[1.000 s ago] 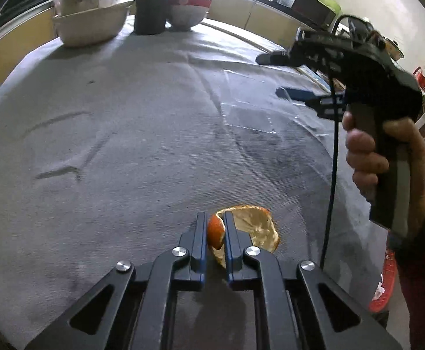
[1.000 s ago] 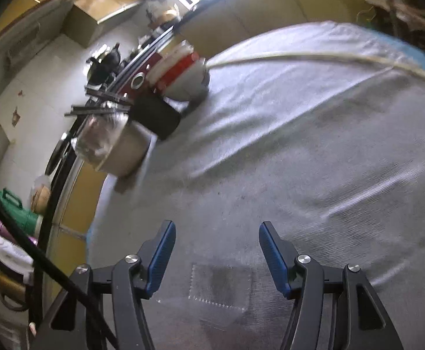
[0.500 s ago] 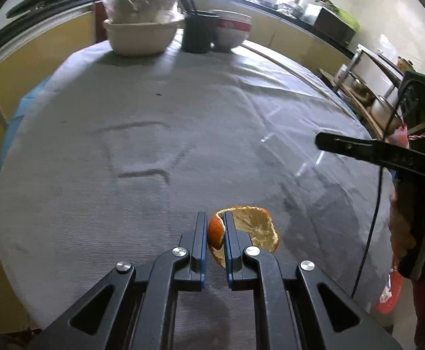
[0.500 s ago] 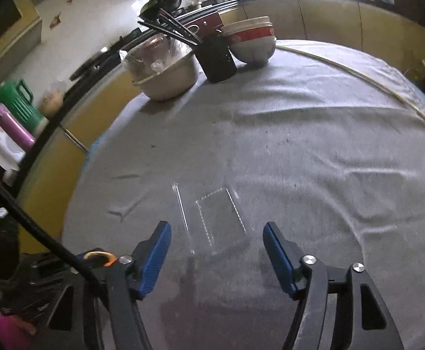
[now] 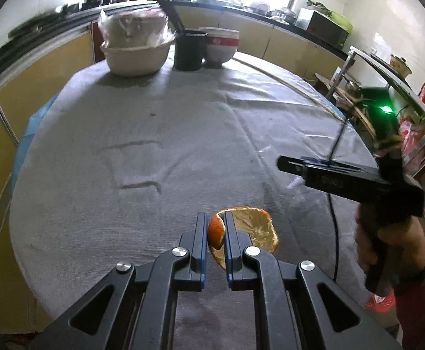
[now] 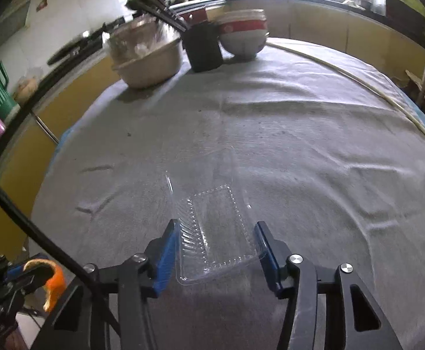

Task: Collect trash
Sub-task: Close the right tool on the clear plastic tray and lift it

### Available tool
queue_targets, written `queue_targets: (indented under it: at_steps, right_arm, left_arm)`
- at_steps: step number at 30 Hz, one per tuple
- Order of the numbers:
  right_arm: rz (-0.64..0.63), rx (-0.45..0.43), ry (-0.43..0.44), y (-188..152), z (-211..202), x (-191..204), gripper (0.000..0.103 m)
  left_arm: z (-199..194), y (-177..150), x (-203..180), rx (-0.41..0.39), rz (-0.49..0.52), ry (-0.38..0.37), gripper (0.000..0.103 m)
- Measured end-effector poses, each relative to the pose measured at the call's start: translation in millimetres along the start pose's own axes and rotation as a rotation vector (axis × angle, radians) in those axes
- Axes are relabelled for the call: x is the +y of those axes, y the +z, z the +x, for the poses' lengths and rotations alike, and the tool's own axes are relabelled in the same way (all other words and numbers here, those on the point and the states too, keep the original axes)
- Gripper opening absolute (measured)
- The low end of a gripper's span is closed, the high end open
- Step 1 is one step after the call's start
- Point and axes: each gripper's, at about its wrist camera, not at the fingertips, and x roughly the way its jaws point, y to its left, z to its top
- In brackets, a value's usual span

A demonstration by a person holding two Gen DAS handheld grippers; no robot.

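Observation:
A piece of orange peel [image 5: 253, 227] hangs pinched in my left gripper [image 5: 214, 218], which is shut on it a little above the grey tablecloth [image 5: 154, 145]. The same peel [image 6: 55, 283] shows at the lower left of the right wrist view. A clear plastic tray [image 6: 212, 221] lies flat on the cloth between the blue pads of my right gripper [image 6: 216, 233]. Those jaws are closing, with the tray's side edges right at the pads but not visibly squeezed. In the left wrist view, the right gripper [image 5: 294, 169] is seen side-on at the right, held by a hand [image 5: 387, 242].
At the table's far edge stand a cream basin with a covered bowl [image 5: 136, 55], a black cup of chopsticks [image 5: 189, 49] and a red-and-white bowl [image 5: 221, 45]. Yellow cabinets ring the table. Something red [image 5: 378, 303] sits low beyond the table's right edge.
The left gripper has lifted, keeping the peel. The right gripper swung round over the clear tray, and its jaws have narrowed around it.

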Motion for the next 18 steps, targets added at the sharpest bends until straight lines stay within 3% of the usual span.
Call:
queue_targets:
  at_steps: [9, 18]
  right_arm:
    - [0.095, -0.13, 0.057, -50, -101, -22, 0.055]
    - [0.167, -0.229, 0.085, -99, -174, -29, 0.055]
  left_arm:
    - [-31, -1, -46, -0.073, 0.116, 0.055, 0.011]
    - [-62, -13, -87, -0.138, 0.232, 0.102, 0.011]
